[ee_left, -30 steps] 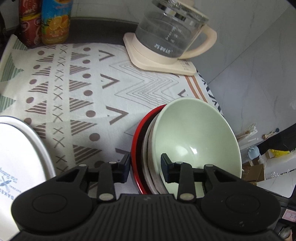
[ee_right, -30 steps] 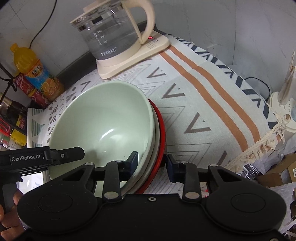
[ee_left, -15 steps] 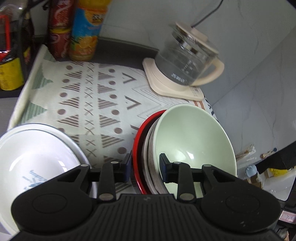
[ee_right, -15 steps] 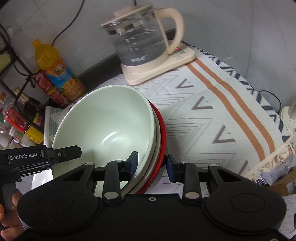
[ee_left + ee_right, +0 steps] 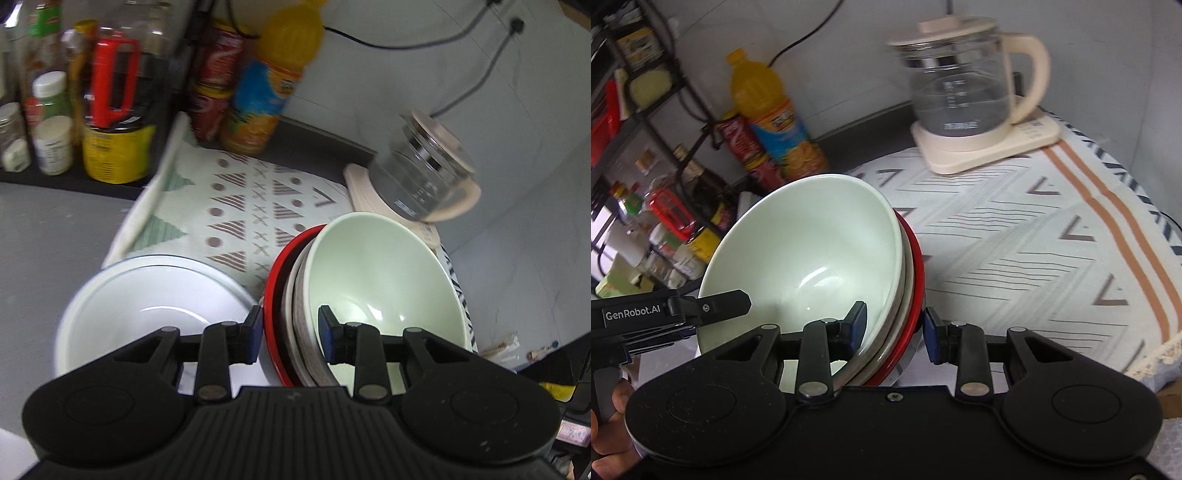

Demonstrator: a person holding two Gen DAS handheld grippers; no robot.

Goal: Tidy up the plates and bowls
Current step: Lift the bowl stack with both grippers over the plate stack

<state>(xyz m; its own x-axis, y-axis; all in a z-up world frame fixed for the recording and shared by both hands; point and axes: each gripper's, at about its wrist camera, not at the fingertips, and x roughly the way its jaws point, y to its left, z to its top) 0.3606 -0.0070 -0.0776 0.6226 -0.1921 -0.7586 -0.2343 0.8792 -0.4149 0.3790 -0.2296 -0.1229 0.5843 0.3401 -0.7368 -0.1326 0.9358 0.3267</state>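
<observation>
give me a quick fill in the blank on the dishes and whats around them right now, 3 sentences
1. The innermost dish of the stack of bowls is pale ____.
2. The outermost rim in that stack is coloured ____.
3. The left gripper and the right gripper each clamp the stack's ____.

Missing words: green; red; rim

place: home kitchen | desk: patterned cloth (image 5: 1015, 229) covering it, glass electric kettle (image 5: 964, 92) sitting on its base by the wall | drinks: orange juice bottle (image 5: 273, 85) and red cans (image 5: 218, 70) standing behind | rack: black shelf (image 5: 646, 122) holding sauce and spice jars | dishes: nested bowls (image 5: 373, 291) and a white plate (image 5: 147, 295) showing
</observation>
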